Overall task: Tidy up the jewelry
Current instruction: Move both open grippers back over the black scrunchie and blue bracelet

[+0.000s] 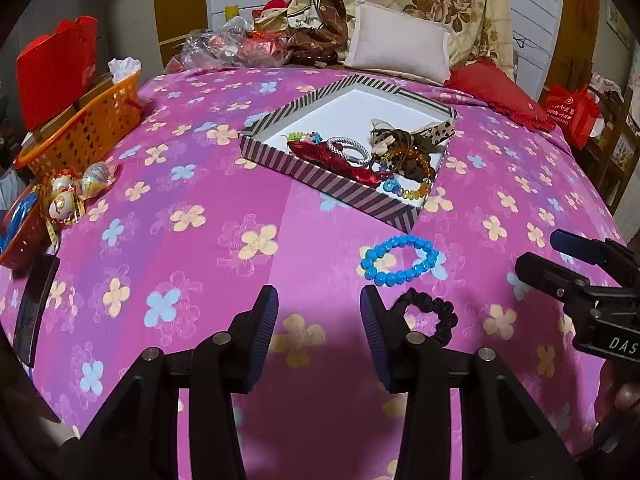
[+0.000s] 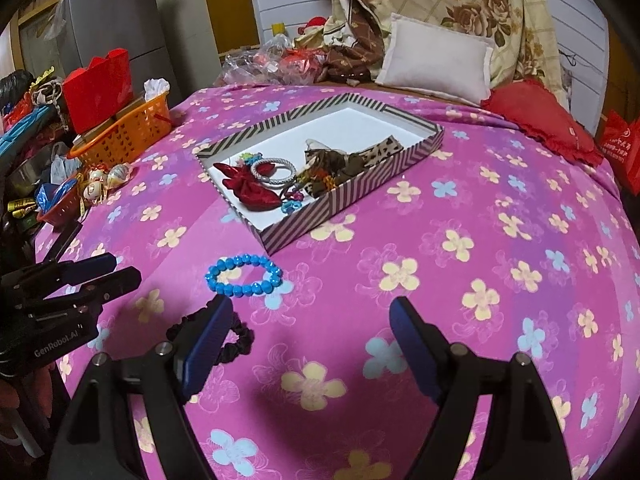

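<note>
Risk: black scrunchie (image 1: 430, 314) lying on bed beside left gripper (image 1: 319, 312) right finger; sideways nudge pushing it away. Blue bead bracelet (image 1: 400, 260) sitting just beyond, before striped box (image 1: 348, 196). Left fingers parted, empty, tilting down. Right gripper (image 2: 311, 322) fingers spreading wide, empty, angling down.

Black scrunchie (image 2: 236, 338) half behind right gripper's finger (image 2: 208, 336), perhaps touching

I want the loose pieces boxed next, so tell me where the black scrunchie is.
The black scrunchie lies on the pink floral bedspread, outside the striped box. In the left wrist view it sits just below the blue bead bracelet, right of centre.
</note>
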